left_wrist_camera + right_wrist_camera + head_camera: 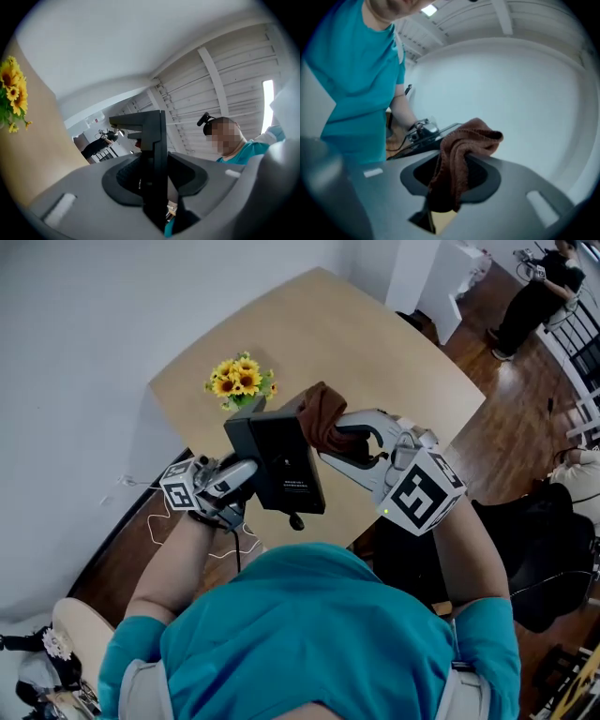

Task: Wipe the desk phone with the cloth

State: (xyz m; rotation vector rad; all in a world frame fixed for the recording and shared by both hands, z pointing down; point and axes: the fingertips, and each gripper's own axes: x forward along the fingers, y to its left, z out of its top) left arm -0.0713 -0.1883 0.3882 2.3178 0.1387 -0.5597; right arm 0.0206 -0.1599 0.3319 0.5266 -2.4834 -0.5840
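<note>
The desk phone (281,460) is off the table, up in the air with its flat black underside turned toward the head camera. It sits edge-on between the jaws of the left gripper (246,472), which pinch one thin side of its body. At the phone's opposite corner, just ahead of the right gripper (354,442), the brown cloth (323,418) appears to rest against the casing; it is bunched and clamped between that gripper's jaws, with folds hanging over the tips. Beneath both tools lies the wooden table (394,362), and beyond the left gripper's tips stands a bunch of sunflowers (242,379). The main risk, as I judge it, is the phone twisting or slipping out of that narrow one-sided pinch if the cloth presses hard on the unsupported side, dropping it onto the table; a loose fold could also slide off the corner without wiping anything
</note>
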